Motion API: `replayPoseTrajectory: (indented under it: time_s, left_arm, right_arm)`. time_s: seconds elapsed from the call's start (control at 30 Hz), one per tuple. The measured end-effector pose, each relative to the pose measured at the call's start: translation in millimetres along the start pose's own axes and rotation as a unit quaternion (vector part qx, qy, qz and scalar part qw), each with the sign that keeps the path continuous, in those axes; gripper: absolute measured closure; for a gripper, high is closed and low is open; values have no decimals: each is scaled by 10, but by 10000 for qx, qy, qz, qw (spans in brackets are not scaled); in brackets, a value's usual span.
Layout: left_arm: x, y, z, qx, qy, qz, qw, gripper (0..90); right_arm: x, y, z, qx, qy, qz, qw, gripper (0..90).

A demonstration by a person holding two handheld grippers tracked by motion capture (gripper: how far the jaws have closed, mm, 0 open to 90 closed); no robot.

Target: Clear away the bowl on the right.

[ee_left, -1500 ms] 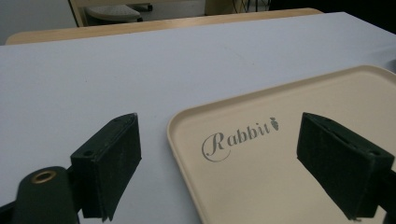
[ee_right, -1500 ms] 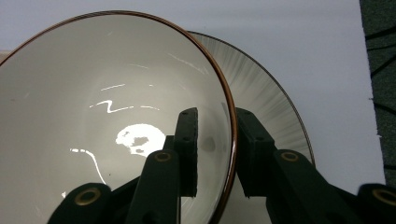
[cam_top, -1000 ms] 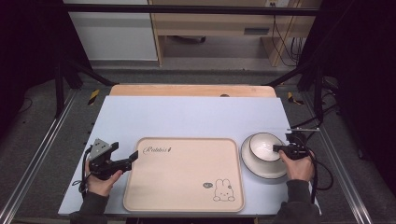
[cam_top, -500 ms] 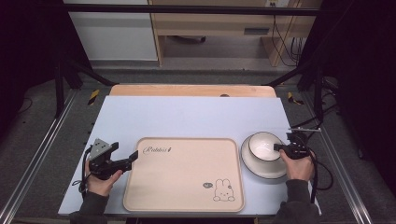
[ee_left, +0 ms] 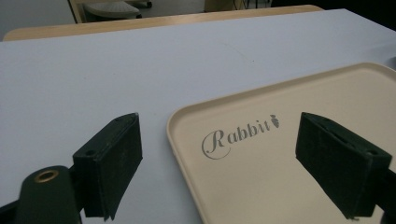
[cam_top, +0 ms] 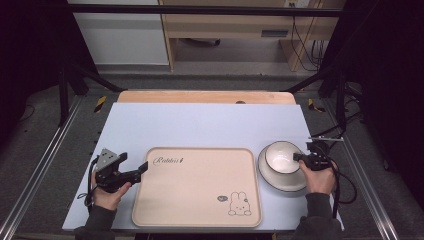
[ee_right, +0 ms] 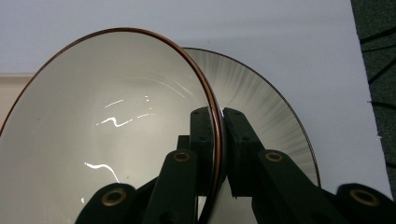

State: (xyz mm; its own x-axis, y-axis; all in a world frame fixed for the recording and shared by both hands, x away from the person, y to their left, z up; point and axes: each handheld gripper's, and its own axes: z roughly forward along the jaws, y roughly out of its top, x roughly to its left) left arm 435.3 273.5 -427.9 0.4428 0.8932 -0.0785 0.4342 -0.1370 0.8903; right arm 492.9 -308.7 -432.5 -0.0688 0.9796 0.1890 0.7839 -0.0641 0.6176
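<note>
Over on the left side first: the left gripper [cam_top: 142,169] sits just off the near-left corner of the beige tray [cam_top: 200,220], jaws spread wide. In the left gripper view one jaw hangs over the pale blue table cover [ee_left: 93,74] and the other over the tray's floor by the "Rabbit" lettering [ee_left: 240,135], with the tray's raised lip running between them, nothing pinched.

Moving across the bare tray with its little rabbit drawing [cam_top: 239,205], we reach the action. The white bowl [cam_top: 280,157] sits on a plate [cam_top: 280,184] just beside the tray's right edge, and the right gripper [cam_top: 299,157] has it by the right-hand rim. In the right gripper view the jaws are pressed together on that thin brown-edged rim [ee_right: 215,135], one pad inside the bowl, one outside, with the plate [ee_right: 261,98] showing behind.

Handling-wise, this looks like glazed ceramic: stiff, glossy, slick, and breakable if it drops or knocks the plate. It probably has some heft, and a one-sided rim pinch lets the far side sag. My call is to keep the pads deep over the rim and lift slowly and level, so that the bowl neither pivots nor drags the plate along.
</note>
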Motion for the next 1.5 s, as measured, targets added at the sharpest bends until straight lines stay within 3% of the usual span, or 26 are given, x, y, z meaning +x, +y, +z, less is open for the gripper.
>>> replayPoseTrajectory:
  time_s: [0.43,0.57,1.03,1.13,1.5]
  left_arm:
    - [6,3,-1,2,-22,-13,10000,141]
    - [13,5,-6,-14,-20,-34,10000,142]
    - [3,2,2,-9,-46,-16,10000,141]
    - [2,2,1,-19,-52,-5,10000,139]
    - [0,2,5,-6,-45,-3,10000,139]
  right_arm:
    - [14,-3,-44,-45,-27,1,10000,824]
    - [15,1,-91,-101,82,108,9999,824]
    - [40,19,-233,-296,223,42,9993,823]
    - [54,26,-258,-308,257,124,9991,824]
    - [109,36,-337,-412,353,22,9985,823]
